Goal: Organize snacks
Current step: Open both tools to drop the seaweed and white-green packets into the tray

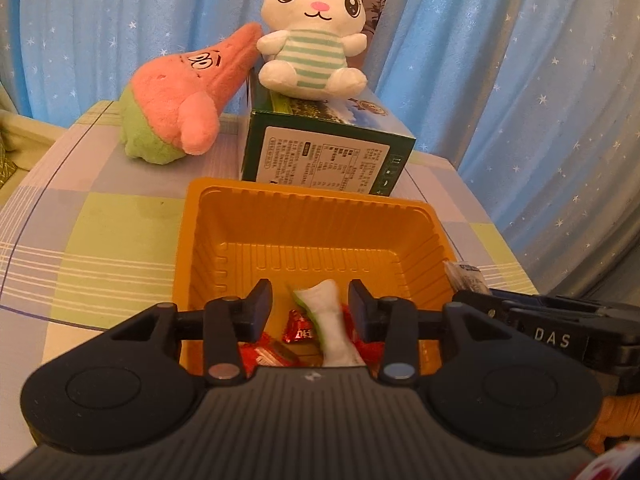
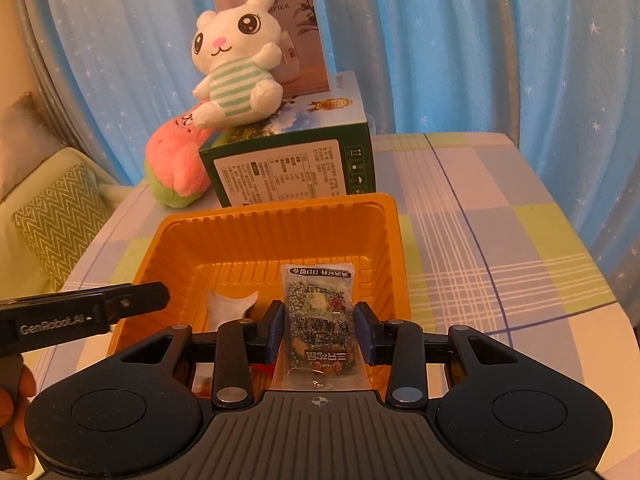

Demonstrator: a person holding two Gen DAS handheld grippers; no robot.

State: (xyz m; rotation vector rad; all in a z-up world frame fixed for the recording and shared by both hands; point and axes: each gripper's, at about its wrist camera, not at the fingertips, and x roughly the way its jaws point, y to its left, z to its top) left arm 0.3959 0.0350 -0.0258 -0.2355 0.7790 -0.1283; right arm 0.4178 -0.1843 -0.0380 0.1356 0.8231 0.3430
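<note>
An orange plastic tray [image 1: 312,216] sits on the checked tablecloth; it also shows in the right wrist view [image 2: 272,232]. My left gripper [image 1: 310,308] hangs open over the tray's near side, above a white-and-green snack packet [image 1: 330,320] and red candy wrappers [image 1: 298,330] lying in the tray. My right gripper [image 2: 319,326] is over the tray with a clear speckled snack packet [image 2: 318,316] between its fingers, pads touching its sides. The white packet [image 2: 232,306] lies in the tray left of it.
A green box [image 1: 326,148] stands just behind the tray with a white rabbit plush [image 1: 314,28] on top. A pink and green star plush [image 1: 180,112] lies to its left. A blue starred curtain [image 2: 480,40] hangs behind the table. A sofa cushion [image 2: 52,220] is at the left.
</note>
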